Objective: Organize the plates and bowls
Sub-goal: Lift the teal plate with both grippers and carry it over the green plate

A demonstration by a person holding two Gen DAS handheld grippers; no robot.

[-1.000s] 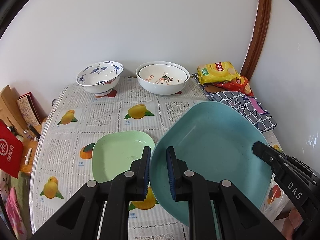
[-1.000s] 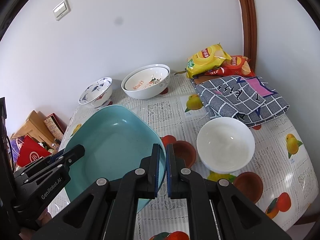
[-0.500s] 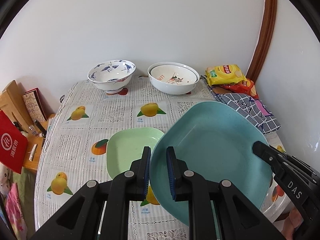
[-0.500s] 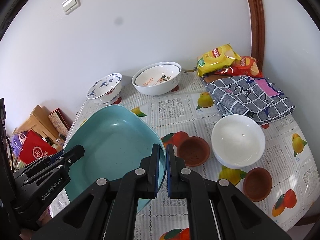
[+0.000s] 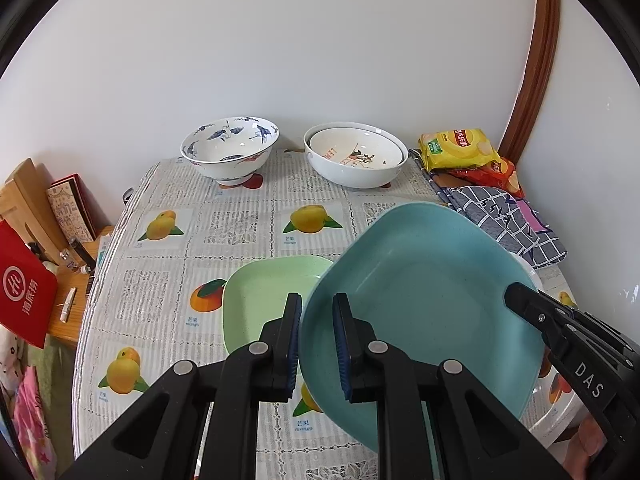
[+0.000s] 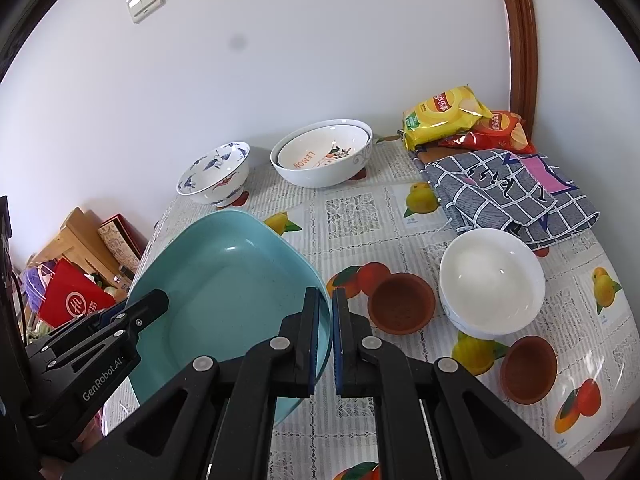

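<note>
Both grippers hold a large teal plate (image 5: 424, 296) above the table, each shut on an opposite rim. My left gripper (image 5: 317, 344) clamps its left edge; my right gripper (image 6: 326, 340) clamps its right edge (image 6: 324, 320). The plate also shows in the right wrist view (image 6: 224, 280). A light green plate (image 5: 264, 300) lies on the table, partly under the teal one. A blue-patterned bowl (image 5: 230, 148) and two nested white bowls (image 5: 356, 156) stand at the back. A white bowl (image 6: 492, 280) and two small brown bowls (image 6: 400, 300) (image 6: 528, 364) sit to the right.
Snack bags (image 6: 444, 116) and a folded checked cloth (image 6: 504, 196) lie at the back right. The table (image 5: 160, 280) has a fruit-print cover. Beyond its left edge are a red bag (image 5: 24, 292) and boxes (image 5: 68, 208). A wall is close behind.
Both grippers and the teal plate have drifted left across the table; the green plate now sits more beneath the teal plate. Grips are unchanged.
</note>
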